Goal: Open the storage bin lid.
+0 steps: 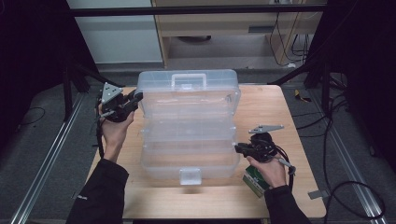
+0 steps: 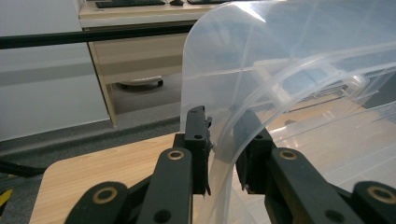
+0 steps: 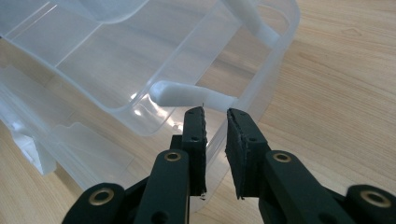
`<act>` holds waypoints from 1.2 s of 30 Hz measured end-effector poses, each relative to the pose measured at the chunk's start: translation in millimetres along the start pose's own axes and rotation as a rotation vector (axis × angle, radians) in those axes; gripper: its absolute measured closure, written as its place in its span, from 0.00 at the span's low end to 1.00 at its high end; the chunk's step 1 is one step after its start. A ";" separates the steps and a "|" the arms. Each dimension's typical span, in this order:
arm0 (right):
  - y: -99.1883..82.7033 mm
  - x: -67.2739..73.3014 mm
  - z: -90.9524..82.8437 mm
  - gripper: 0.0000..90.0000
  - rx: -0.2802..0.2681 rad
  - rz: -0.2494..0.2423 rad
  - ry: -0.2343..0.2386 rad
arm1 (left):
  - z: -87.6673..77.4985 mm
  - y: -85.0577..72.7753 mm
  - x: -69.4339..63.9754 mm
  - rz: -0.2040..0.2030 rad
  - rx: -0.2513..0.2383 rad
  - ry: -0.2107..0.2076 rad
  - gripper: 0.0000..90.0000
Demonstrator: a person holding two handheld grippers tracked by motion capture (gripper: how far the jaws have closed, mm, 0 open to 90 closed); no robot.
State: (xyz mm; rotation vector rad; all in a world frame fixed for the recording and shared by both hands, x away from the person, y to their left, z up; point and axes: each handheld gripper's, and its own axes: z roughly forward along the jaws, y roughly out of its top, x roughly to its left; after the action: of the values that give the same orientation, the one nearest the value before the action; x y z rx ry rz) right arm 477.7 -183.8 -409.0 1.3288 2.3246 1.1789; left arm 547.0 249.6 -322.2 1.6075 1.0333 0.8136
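Note:
A clear plastic tiered storage box (image 1: 189, 154) stands open in the middle of the wooden table (image 1: 261, 102). Its lid (image 1: 189, 95), with a carry handle (image 1: 188, 80), is raised at the back. At the lid's left edge my left gripper (image 1: 138, 96) straddles the rim. In the left gripper view the curved lid wall (image 2: 261, 56) runs between the pads of that gripper (image 2: 224, 140), which close on it. My right gripper (image 1: 236, 148) is at the base's right side. Its jaws (image 3: 217, 126) pinch the base's thin wall (image 3: 275, 70), close to a white hinge arm (image 3: 187, 95).
A green and white carton (image 1: 254, 183) lies on the table under the person's right hand. A white latch (image 1: 190, 176) juts from the box's front. Black frame legs and cables stand around the table, with a wooden cabinet (image 1: 224, 28) behind it.

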 end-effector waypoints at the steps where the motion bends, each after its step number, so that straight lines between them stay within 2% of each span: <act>1: 0.0 0.0 0.0 0.86 0.000 0.000 0.000 | 1.0 0.4 0.2 -0.002 -0.002 -0.001 0.84; 10: 0.1 2.2 -0.2 0.87 0.004 -0.001 -0.011 | 10.0 5.2 3.9 0.002 0.007 0.000 0.84; 20: -0.9 2.5 -1.8 0.86 0.012 0.001 0.011 | 21.7 8.7 7.5 -0.015 0.012 0.001 0.85; 36: -1.5 1.3 -1.7 0.86 0.008 0.004 0.019 | 46.4 14.7 12.8 -0.026 0.040 0.034 0.86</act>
State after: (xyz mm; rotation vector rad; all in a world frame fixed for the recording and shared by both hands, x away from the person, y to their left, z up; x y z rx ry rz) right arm 475.1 -184.0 -408.8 1.3315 2.3435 1.1889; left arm 596.7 241.7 -319.7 1.6151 1.0987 0.8099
